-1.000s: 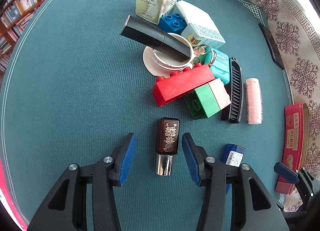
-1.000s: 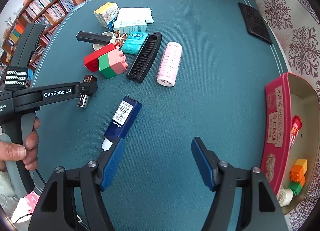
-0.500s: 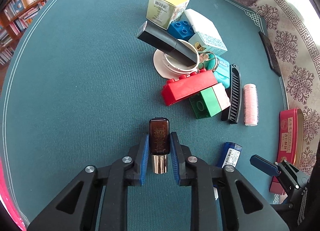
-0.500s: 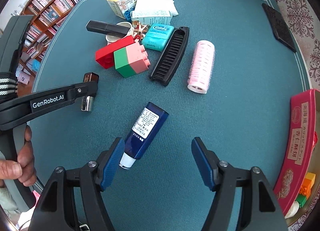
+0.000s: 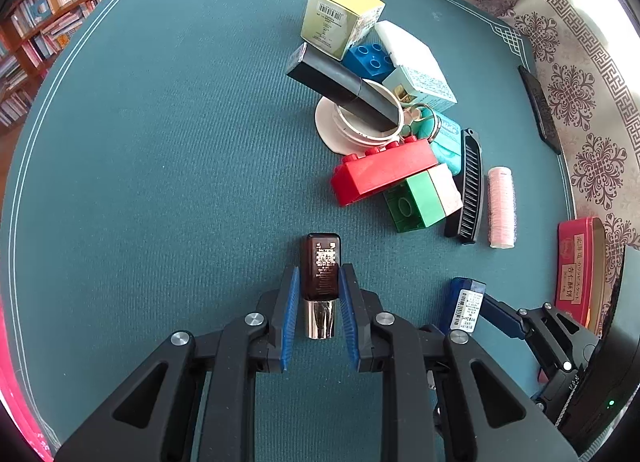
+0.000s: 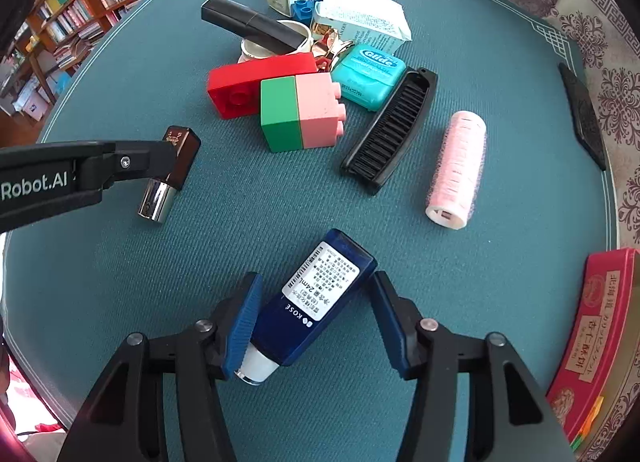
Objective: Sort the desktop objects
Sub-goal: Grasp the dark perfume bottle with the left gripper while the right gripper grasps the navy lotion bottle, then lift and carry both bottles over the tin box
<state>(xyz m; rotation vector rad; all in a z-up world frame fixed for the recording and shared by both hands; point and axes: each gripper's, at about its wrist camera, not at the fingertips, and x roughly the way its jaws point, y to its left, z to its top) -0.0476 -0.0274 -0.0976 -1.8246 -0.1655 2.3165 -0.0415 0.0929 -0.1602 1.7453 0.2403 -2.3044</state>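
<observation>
A brown bottle point(image 5: 322, 262) with a silver cap lies on the teal tablecloth point(image 5: 160, 182), and my left gripper point(image 5: 320, 274) is shut on it, blue pads pressing both sides. In the right wrist view the same bottle point(image 6: 178, 158) shows at the left, in that gripper's black finger point(image 6: 132, 162). A dark blue tube point(image 6: 320, 294) with a white cap lies slantwise between the jaws of my right gripper point(image 6: 316, 280). Those jaws are closing; the left pad is at the tube's cap end, and a gap remains on the right side.
A pile sits further up the cloth: red brick point(image 6: 256, 82), green-and-pink brick point(image 6: 298, 114), teal floss box point(image 6: 368, 74), black comb point(image 6: 390, 130), pink roller point(image 6: 456, 170), cup with a black tube point(image 6: 248, 24), and cartons. A red tin point(image 6: 600, 326) stands at the right edge.
My left gripper closed on the brown bottle and stayed in place. My right gripper moved over the blue tube, came lower, and its jaws narrowed around it.
</observation>
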